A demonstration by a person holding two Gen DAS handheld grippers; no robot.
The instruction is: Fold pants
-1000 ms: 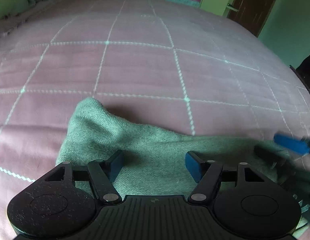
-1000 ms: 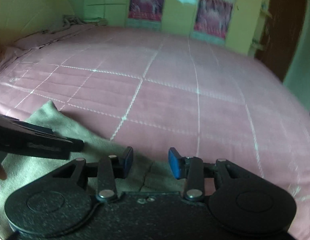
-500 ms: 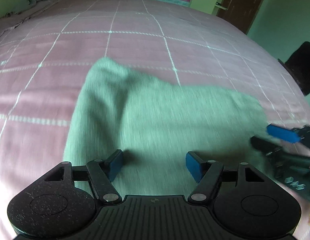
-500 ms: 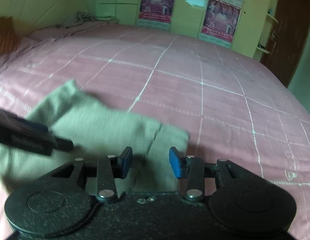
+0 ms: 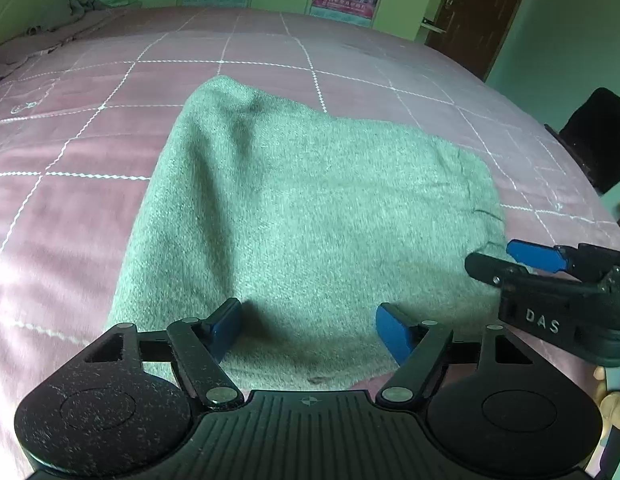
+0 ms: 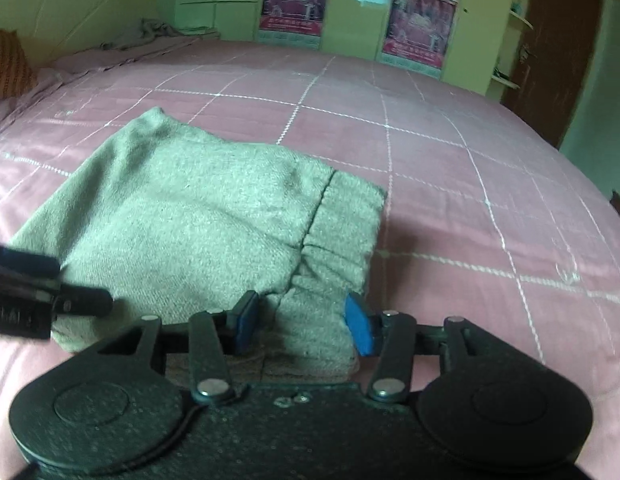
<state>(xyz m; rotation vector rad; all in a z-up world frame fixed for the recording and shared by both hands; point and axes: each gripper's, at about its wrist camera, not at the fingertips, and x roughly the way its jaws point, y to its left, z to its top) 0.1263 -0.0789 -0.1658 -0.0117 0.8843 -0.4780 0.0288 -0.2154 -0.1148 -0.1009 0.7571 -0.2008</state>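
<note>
The grey-green pants (image 5: 310, 216) lie folded in a compact rectangle on the pink bed (image 5: 89, 80). They also show in the right wrist view (image 6: 197, 216), with the waistband seam (image 6: 318, 208) at the right end. My left gripper (image 5: 307, 326) is open and empty, over the near edge of the pants. My right gripper (image 6: 301, 318) is open and empty, over the near right corner by the waistband. The right gripper shows in the left wrist view (image 5: 526, 258) at the right edge of the pants. The left gripper shows in the right wrist view (image 6: 69, 300) at the left.
The pink bedspread (image 6: 450, 160) with white grid stitching stretches all round. Crumpled bedding (image 6: 149, 36) lies at the far left corner. A brown door (image 6: 558, 52) and posters (image 6: 293, 0) are on the far wall. A dark chair (image 5: 598, 140) stands by the bed's right side.
Both grippers have drawn back and up from the pants, staying open. More of the folded pants is now in view, lying still on the bed.
</note>
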